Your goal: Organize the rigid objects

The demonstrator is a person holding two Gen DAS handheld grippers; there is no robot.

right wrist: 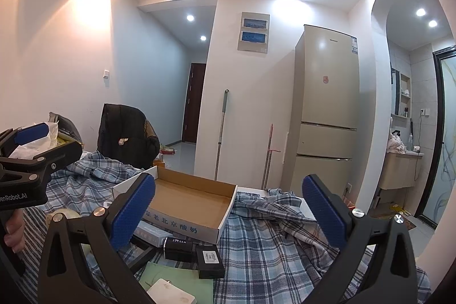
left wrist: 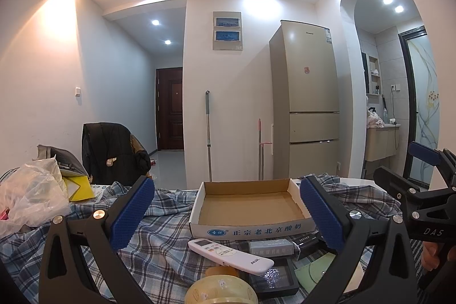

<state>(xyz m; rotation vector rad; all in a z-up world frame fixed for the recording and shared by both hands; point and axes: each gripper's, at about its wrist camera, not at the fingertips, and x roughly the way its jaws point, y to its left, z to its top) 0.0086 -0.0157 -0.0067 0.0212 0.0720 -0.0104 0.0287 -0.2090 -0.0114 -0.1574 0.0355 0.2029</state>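
Observation:
An empty cardboard tray box (left wrist: pixel 250 231) (right wrist: pixel 182 224) sits on the plaid cloth. In front of it lie a white remote control (left wrist: pixel 229 252), a tape roll (left wrist: pixel 221 289) (right wrist: pixel 67 214), a grey carton (left wrist: pixel 270 247) (right wrist: pixel 154 234), a black ZEESEA box (left wrist: pixel 307 241) (right wrist: pixel 179 245), a black glitter case (left wrist: pixel 273 278), a black labelled box (right wrist: pixel 211 261) and a green pouch (left wrist: pixel 322 269) (right wrist: pixel 176 281). My left gripper (left wrist: pixel 228 214) (right wrist: pixel 42 143) hovers open above the remote. My right gripper (right wrist: pixel 229 214) (left wrist: pixel 410 167) is open too, right of the objects, holding nothing.
A blue plaid cloth (right wrist: pixel 270 247) covers the table. A plastic bag (left wrist: pixel 31 195) and a yellow box (left wrist: pixel 79 187) crowd the left side. Behind stand a chair with a black jacket (left wrist: pixel 114 153), a fridge (left wrist: pixel 307 104) and two mops (left wrist: pixel 209 138).

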